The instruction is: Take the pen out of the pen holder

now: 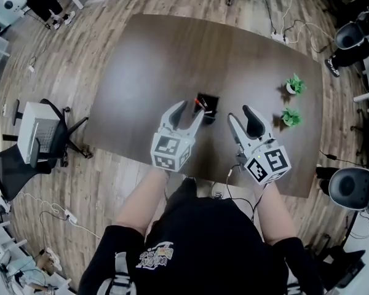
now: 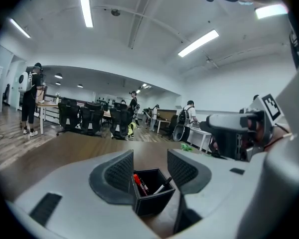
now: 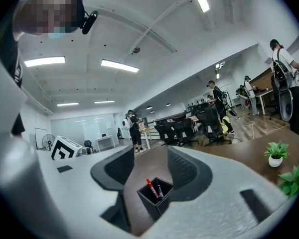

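Two plants [image 1: 294, 85] are sitting rightward on the bench [image 1: 147, 72]. My left gripper [image 1: 190, 110] and right gripper [image 1: 241, 115] are hovering by the black pen holder [image 1: 207, 105], jaws spread and empty — a red-capped pen [image 2: 138, 181] leaning inside.

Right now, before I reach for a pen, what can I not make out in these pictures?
1. Number of pens: in the head view the pen holder is too small; only a red tip shows.
2. Pen lengths: in both gripper views the pen holder's walls hide the lower part of the red pen and the dark pens.
3. Print on the pens: too small in every view.
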A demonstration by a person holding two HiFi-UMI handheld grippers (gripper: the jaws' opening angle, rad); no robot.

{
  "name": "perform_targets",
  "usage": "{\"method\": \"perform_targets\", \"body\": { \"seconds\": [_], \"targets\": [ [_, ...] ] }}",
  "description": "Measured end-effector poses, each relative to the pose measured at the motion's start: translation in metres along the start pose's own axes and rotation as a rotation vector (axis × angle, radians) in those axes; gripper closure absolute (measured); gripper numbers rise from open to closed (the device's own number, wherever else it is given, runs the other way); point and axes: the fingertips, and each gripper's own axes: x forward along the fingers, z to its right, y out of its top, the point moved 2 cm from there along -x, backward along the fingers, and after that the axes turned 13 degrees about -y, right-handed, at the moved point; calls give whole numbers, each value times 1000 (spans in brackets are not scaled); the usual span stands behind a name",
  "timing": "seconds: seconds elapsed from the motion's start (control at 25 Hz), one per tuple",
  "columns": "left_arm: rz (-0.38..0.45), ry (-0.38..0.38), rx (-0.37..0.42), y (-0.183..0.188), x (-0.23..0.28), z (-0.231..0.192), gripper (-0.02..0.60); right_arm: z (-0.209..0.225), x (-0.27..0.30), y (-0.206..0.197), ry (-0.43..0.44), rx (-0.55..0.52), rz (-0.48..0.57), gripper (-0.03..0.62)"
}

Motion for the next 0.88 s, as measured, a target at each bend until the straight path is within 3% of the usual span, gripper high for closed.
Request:
{"method": "perform_targets", "body": {
  "seconds": [0.56, 0.88],
  "targets": [
    [-146, -82, -54, -53, 53, -38, 391, 13, 19, -16, -101, 8, -41, 379],
    [-185, -101, -65, -70, 61, -48, 405, 18, 18, -26, -148, 17, -59, 384]
  ]
}}
